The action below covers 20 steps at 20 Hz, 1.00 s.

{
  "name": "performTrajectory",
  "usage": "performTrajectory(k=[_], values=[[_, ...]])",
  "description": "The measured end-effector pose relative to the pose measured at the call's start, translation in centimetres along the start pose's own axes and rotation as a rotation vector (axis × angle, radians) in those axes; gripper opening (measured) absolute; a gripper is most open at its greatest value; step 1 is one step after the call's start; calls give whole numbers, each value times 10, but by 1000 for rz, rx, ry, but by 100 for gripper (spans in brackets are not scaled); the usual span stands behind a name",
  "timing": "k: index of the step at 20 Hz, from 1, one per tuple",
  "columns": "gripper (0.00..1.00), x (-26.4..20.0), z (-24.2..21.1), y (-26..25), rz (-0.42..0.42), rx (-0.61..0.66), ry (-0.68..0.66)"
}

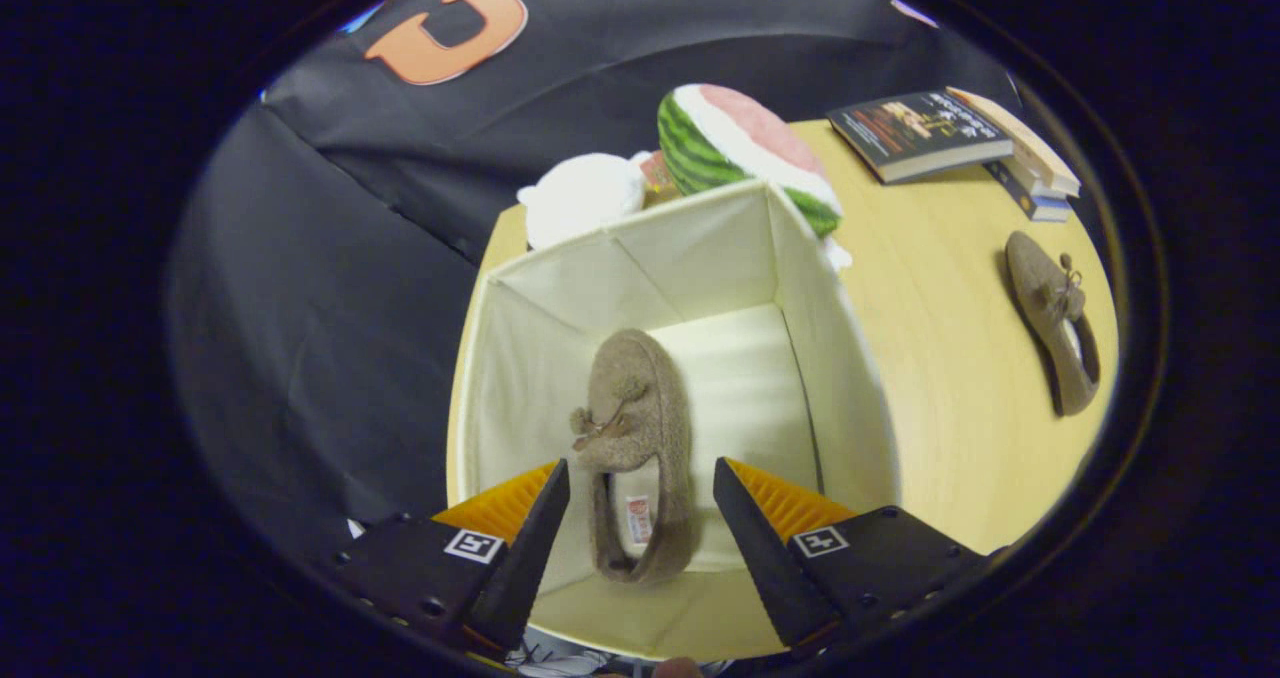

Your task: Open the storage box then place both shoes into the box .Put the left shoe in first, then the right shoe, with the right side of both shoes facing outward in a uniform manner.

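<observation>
Shoe (pixel 640 428) lies inside the open storage box (pixel 830 358), gripper (pixel 640 488) jaws spread apart above it.

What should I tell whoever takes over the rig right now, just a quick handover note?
Gripper: open, fingers above the storage box, holding nothing.
Storage box: open on the table.
First shoe: inside the box, between the fingers, apparently released.
Second shoe: on the table beyond the box, near the books.
Done: box opened, one shoe in.
Left: pick up the second shoe and place it beside the first, facing the same way.
</observation>
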<state>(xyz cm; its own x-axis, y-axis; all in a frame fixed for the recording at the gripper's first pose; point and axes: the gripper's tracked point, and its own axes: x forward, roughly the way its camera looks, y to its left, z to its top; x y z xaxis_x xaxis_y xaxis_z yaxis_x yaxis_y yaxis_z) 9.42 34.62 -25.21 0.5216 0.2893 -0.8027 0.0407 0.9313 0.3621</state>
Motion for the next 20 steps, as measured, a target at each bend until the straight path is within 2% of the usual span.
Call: performTrajectory(k=[4,6,8,14,18,20], values=[[90,-55,33,-8,26,-84,-149],[94,-87,49,-21,28,-117,-226],[94,-117,69,-43,16,-145,-304],[95,-193,100,-149,-102,-183,-446],[94,-199,100,-234,-201,-213,-455],[94,-196,98,-270,-223,-224,-427]])
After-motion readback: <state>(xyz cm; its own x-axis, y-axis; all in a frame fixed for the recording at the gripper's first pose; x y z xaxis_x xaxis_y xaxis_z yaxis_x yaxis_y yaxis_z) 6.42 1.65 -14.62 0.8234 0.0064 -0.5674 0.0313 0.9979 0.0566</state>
